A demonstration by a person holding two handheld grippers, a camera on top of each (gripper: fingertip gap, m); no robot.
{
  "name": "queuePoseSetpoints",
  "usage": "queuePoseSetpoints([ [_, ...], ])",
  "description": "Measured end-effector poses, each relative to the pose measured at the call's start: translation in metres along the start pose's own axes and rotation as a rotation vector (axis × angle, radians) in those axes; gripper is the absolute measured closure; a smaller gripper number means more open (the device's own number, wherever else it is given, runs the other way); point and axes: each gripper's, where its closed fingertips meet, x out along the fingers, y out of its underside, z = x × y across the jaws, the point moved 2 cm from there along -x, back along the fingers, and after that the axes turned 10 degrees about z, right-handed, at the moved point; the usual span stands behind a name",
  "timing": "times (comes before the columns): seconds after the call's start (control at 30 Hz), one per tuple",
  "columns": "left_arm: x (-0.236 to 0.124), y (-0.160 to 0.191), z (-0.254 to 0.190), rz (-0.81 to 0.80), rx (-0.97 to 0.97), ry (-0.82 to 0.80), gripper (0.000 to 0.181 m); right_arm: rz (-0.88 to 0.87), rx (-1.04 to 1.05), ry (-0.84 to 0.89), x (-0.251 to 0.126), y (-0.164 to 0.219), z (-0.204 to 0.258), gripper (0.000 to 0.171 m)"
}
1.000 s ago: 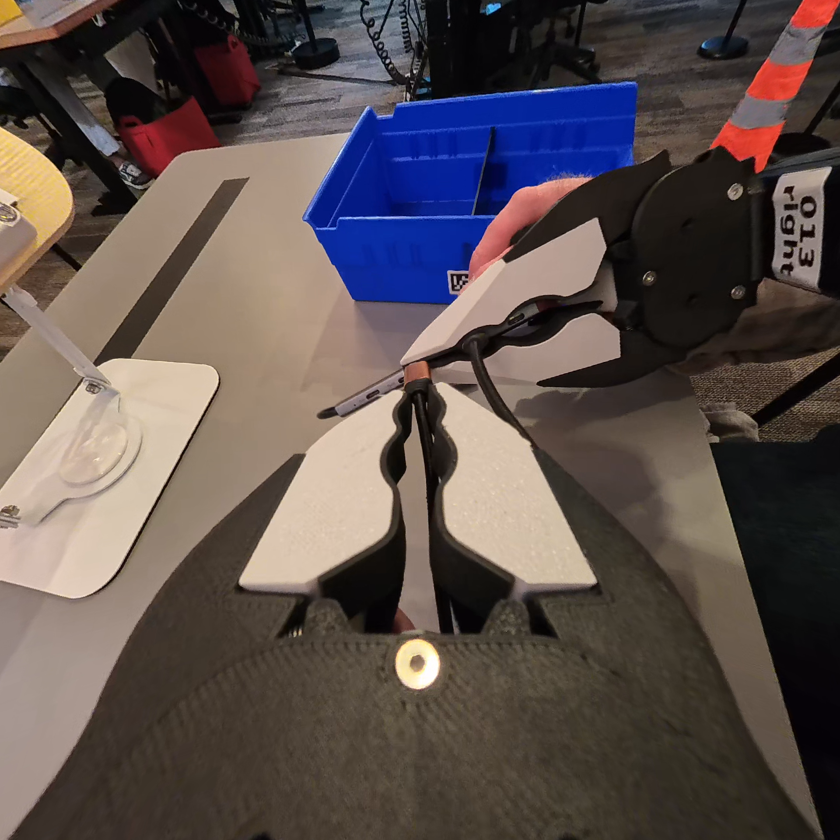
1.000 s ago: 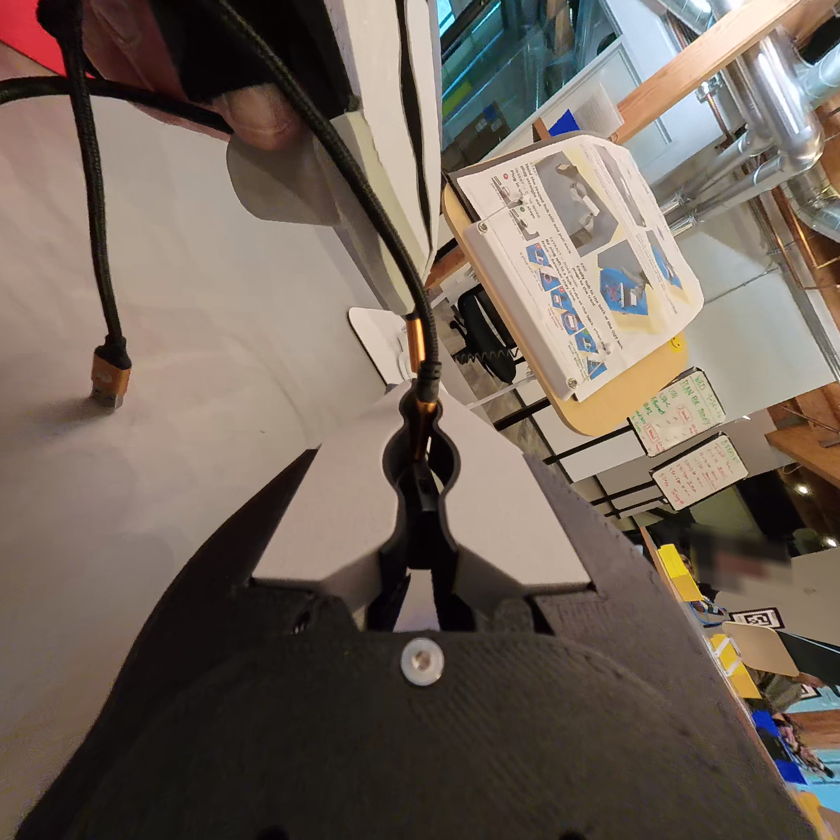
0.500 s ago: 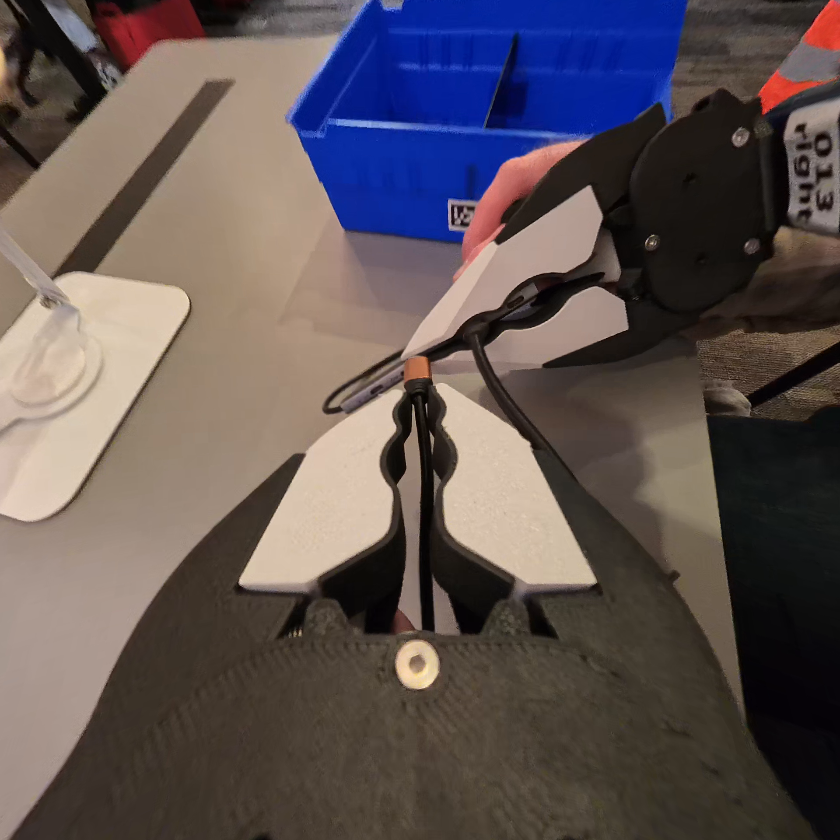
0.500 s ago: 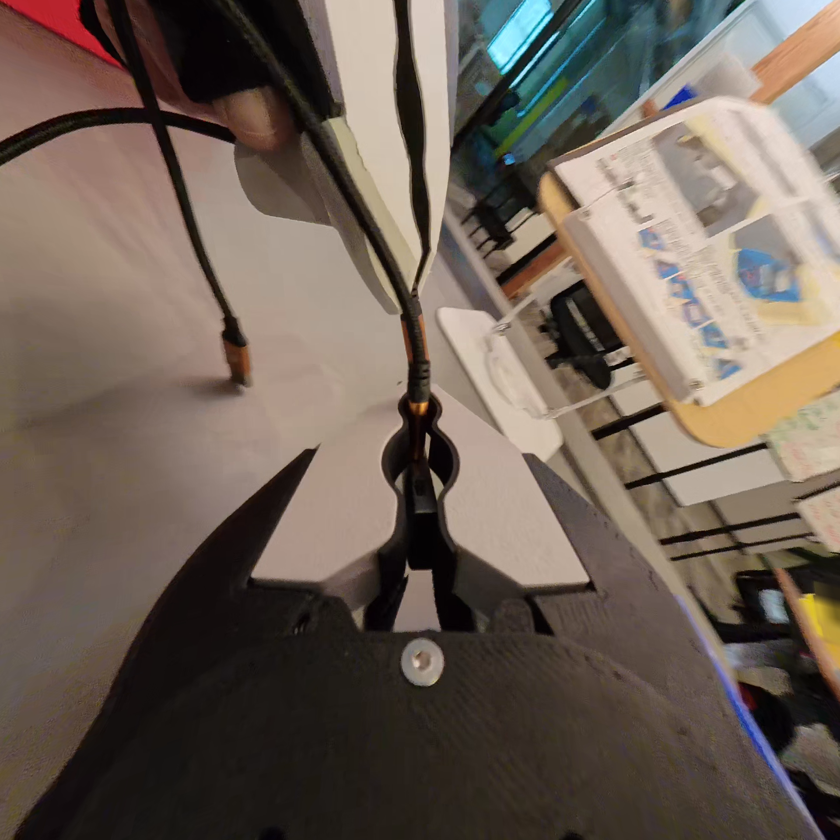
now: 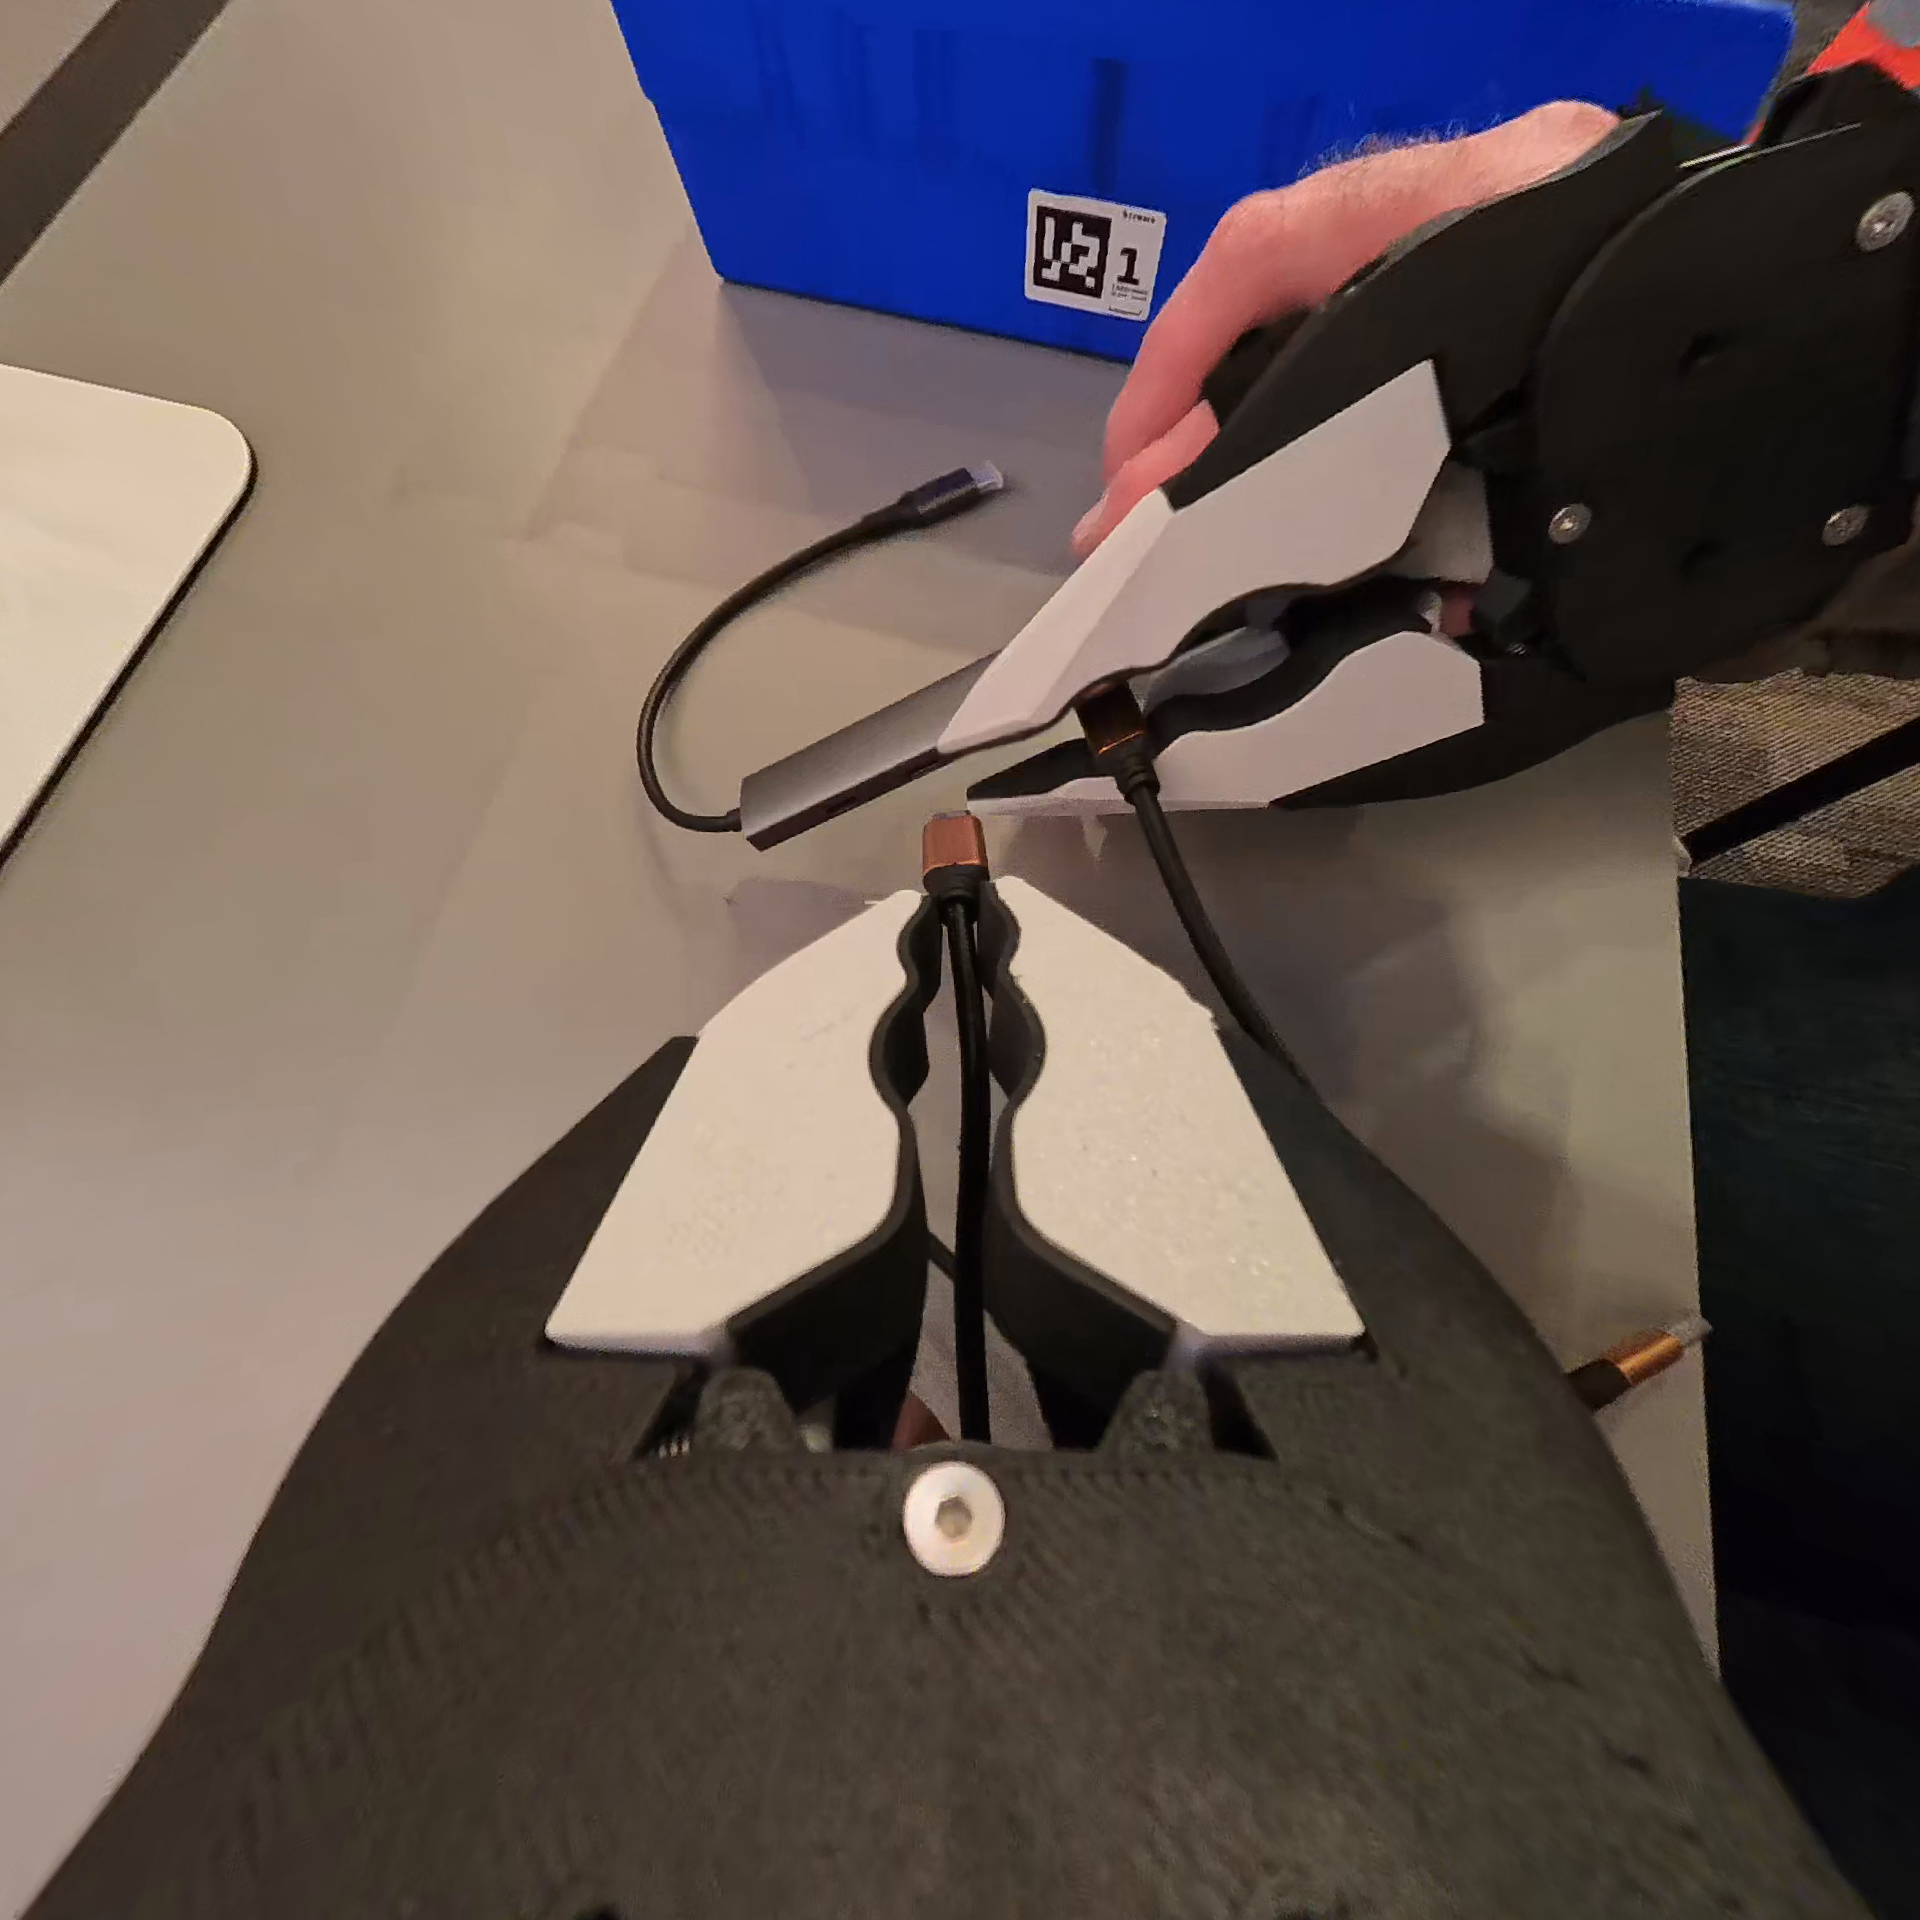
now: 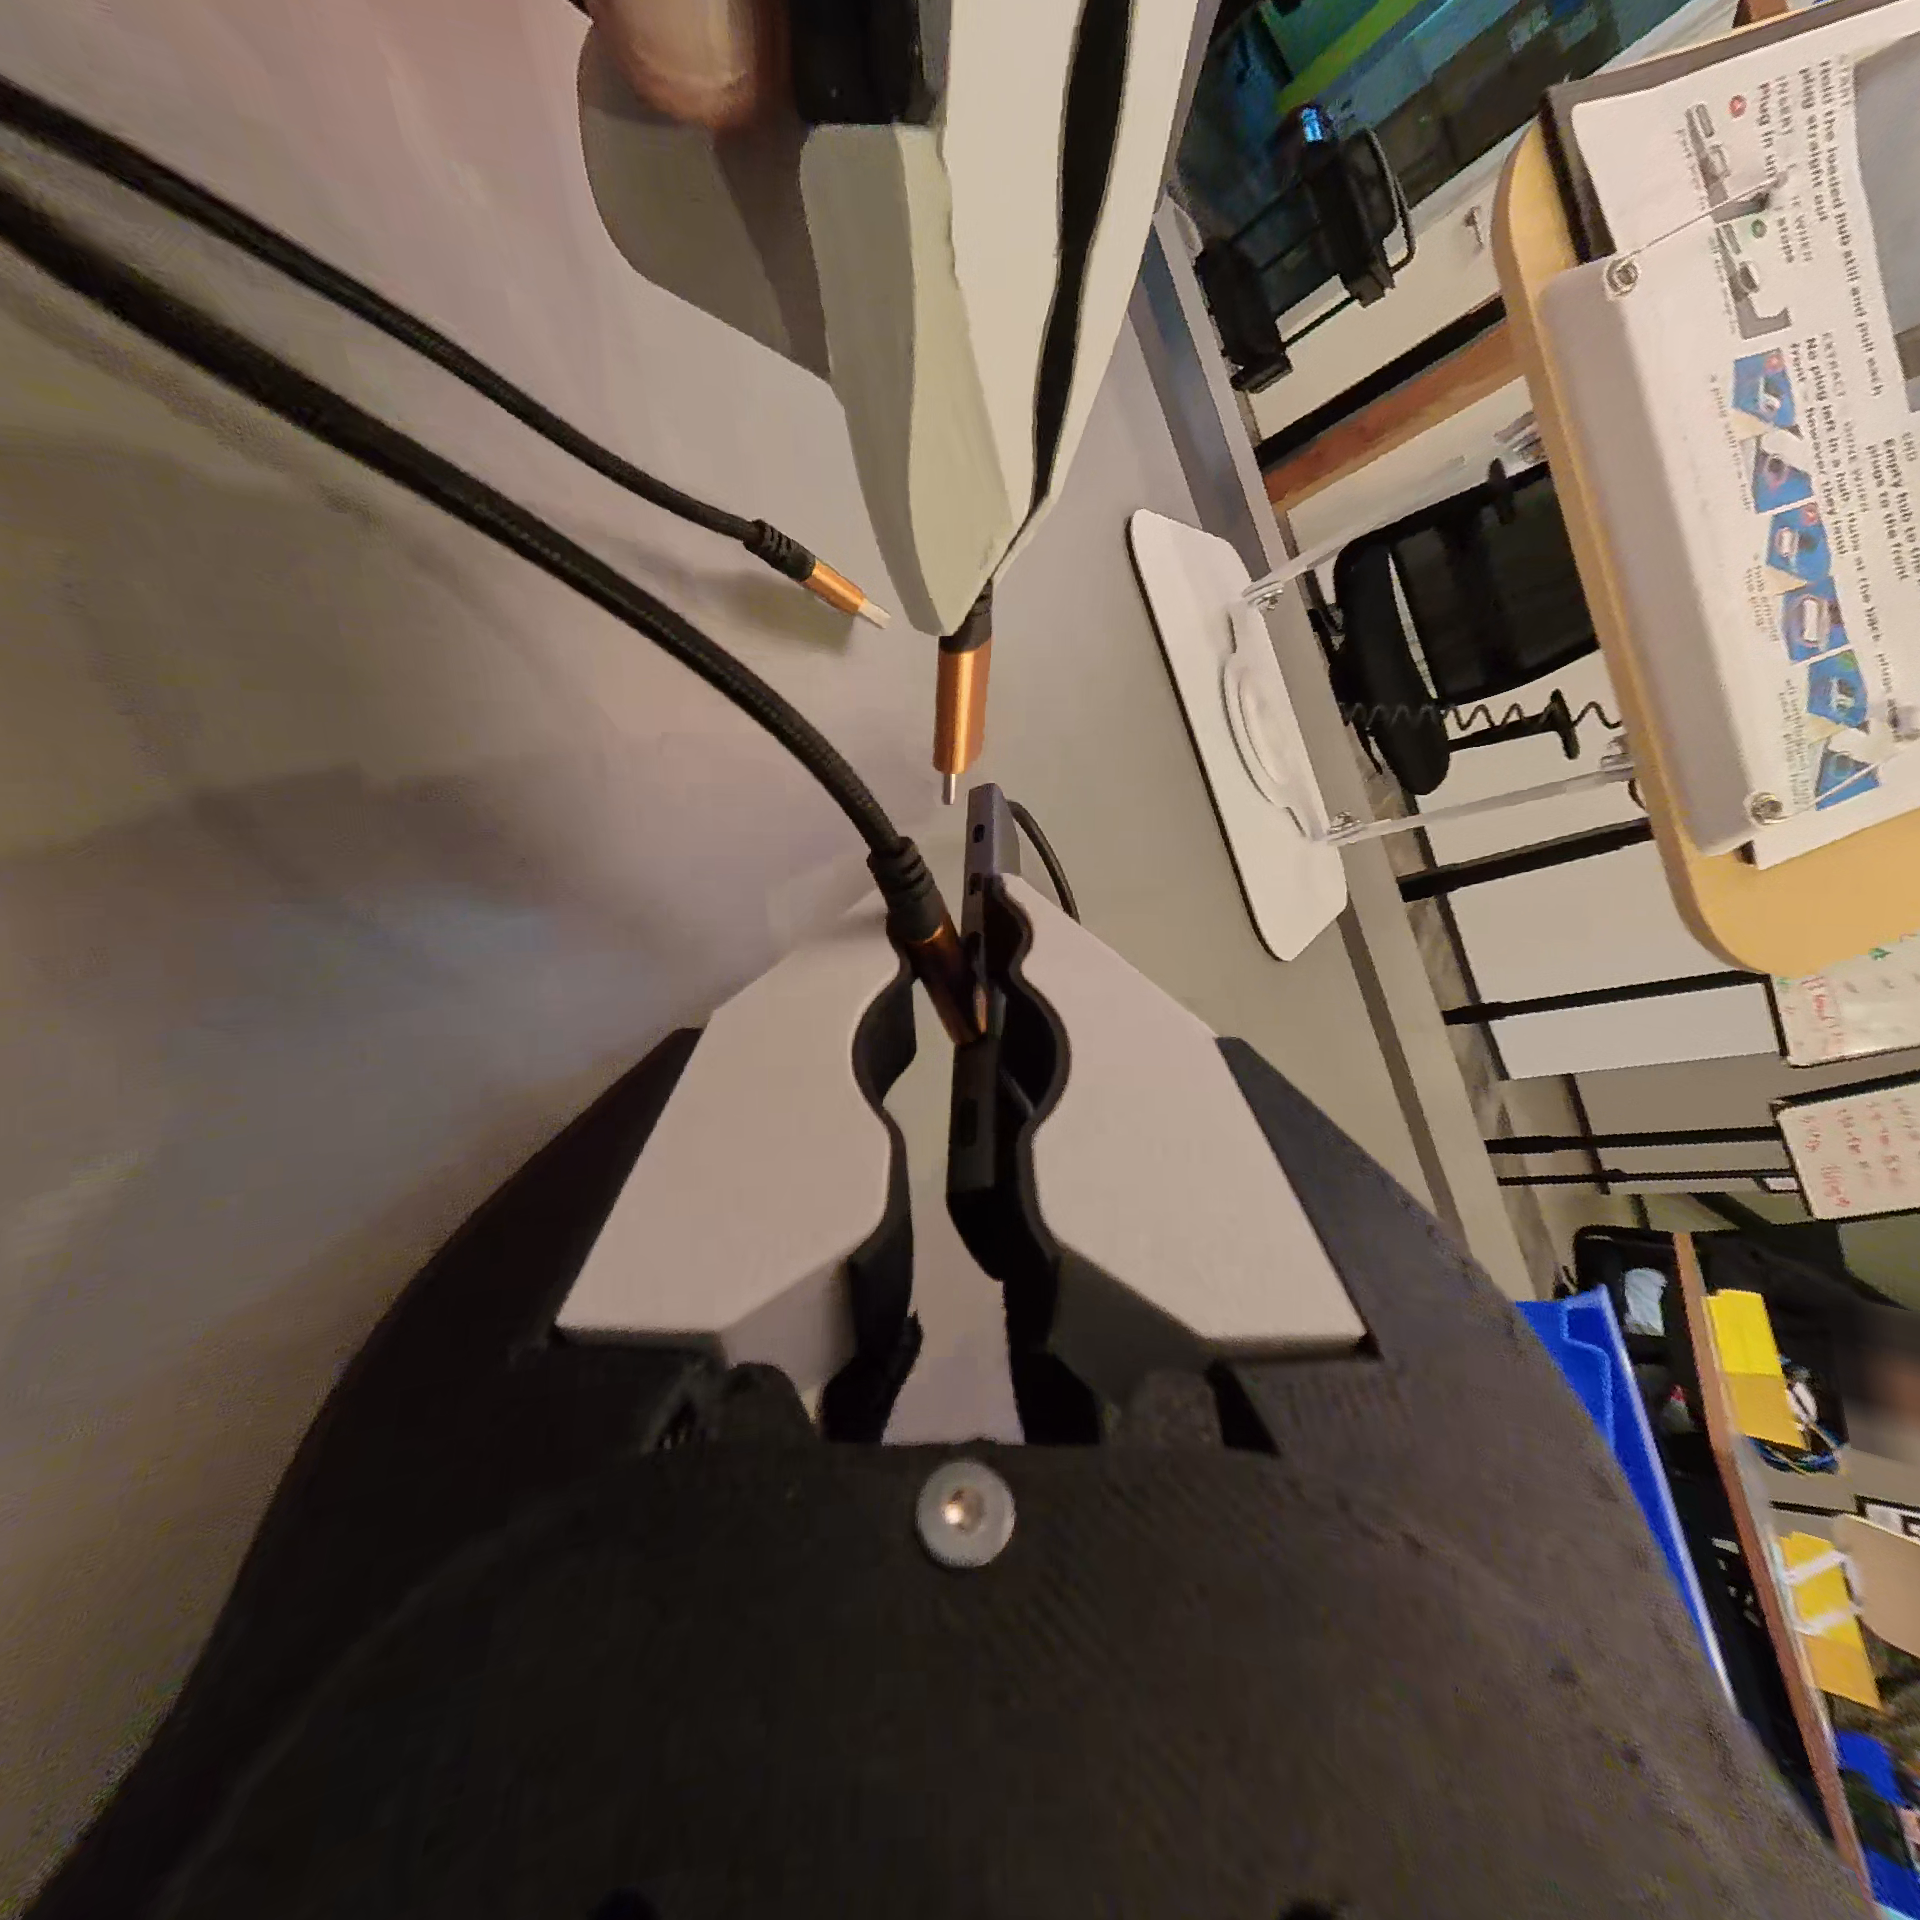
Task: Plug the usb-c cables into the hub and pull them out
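Plug (image 5: 954, 844) now pulled free of hub (image 5: 831, 774), left tongs (image 5: 956, 894) pinching cable (image 5: 971, 1143), right tongs (image 6: 961, 935) clamping hub.

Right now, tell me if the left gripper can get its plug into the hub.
Probably yes. The left gripper holds its copper plug just short of the hub, apart from it, nothing between; the right gripper holds the hub.
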Motion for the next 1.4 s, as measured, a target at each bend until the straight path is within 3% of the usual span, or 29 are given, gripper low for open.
queuePoseSetpoints([
  [0.13, 0.005, 0.000, -0.002, 0.002, -0.003, 0.005, 0.175, 0.027, -0.029, 0.031, -0.002, 0.004, -0.001, 0.145],
  [0.3, 0.010, -0.002, -0.005, 0.004, 0.005, 0.013, 0.175, 0.134, 0.100, 0.036, 0.004, 0.024, -0.011, 0.116],
  [0.37, 0.012, -0.003, -0.006, 0.002, 0.005, 0.020, 0.175, 0.156, 0.132, 0.034, 0.006, 0.031, -0.014, 0.125],
  [0.43, 0.013, -0.004, -0.007, 0.004, 0.008, 0.019, 0.175, 0.158, 0.127, 0.056, 0.006, 0.034, -0.018, 0.150],
  [0.5, 0.014, -0.005, -0.008, 0.002, 0.008, 0.023, 0.175, 0.181, 0.114, 0.063, 0.007, 0.037, -0.020, 0.163],
  [1.4, -0.012, -0.035, 0.010, -0.006, -0.035, -0.182, 0.175, 0.038, 0.172, 0.123, -0.014, -0.010, -0.045, 0.165],
])
